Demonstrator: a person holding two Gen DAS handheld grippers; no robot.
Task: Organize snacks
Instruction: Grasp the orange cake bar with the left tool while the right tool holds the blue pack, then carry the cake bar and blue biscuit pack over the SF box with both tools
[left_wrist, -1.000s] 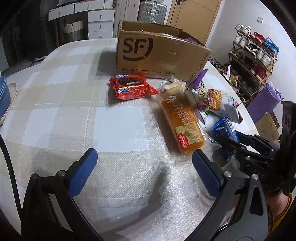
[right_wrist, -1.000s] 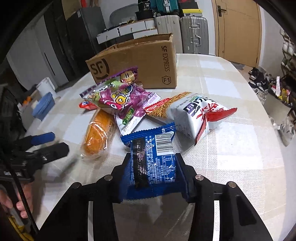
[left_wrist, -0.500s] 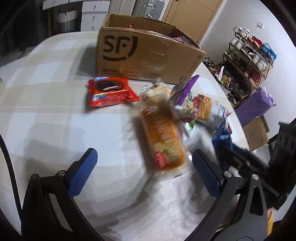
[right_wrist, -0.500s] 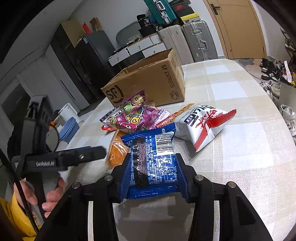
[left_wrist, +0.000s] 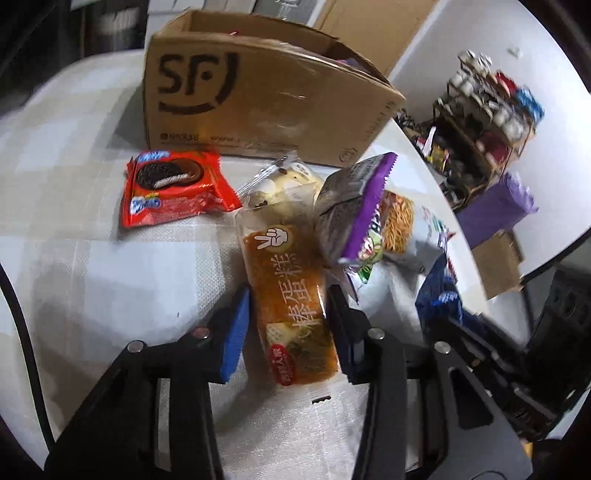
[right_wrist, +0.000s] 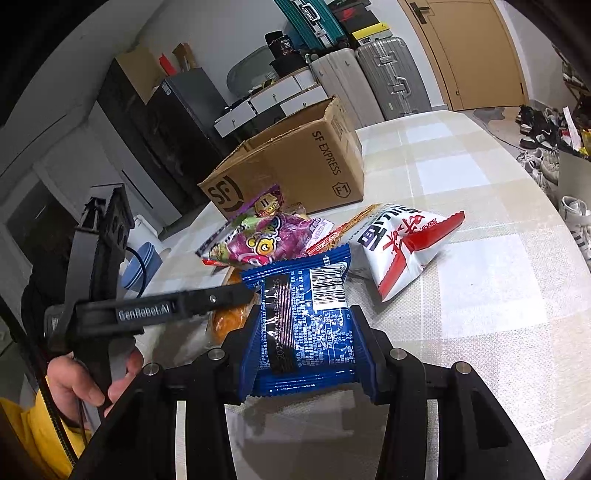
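Note:
On the checked tablecloth an orange cake packet (left_wrist: 288, 295) lies lengthwise between the blue pads of my left gripper (left_wrist: 291, 325). The jaws are closing and the pads touch both long sides of it. My right gripper (right_wrist: 304, 343) is shut on a blue snack packet (right_wrist: 303, 314) and holds it just above the cloth. Behind stands an open SF cardboard box (left_wrist: 240, 103). A red cookie-pie packet (left_wrist: 173, 188), a purple-edged bag (left_wrist: 351, 210) and a white-and-red noodle bag (right_wrist: 402, 247) lie in front of the box.
A pale bun packet (left_wrist: 284, 184) lies against the far end of the cake packet. Blue bowls (right_wrist: 142, 266) sit near the table's left edge. A shoe rack (left_wrist: 487, 122) and a purple bag (left_wrist: 495, 210) stand on the floor beyond the right edge. A hand in a yellow sleeve (right_wrist: 74, 380) holds the left gripper.
My left gripper has moved forward over the orange cake packet and its jaws have come in from wide open to the packet's sides. The right gripper keeps its grip and has tilted upward.

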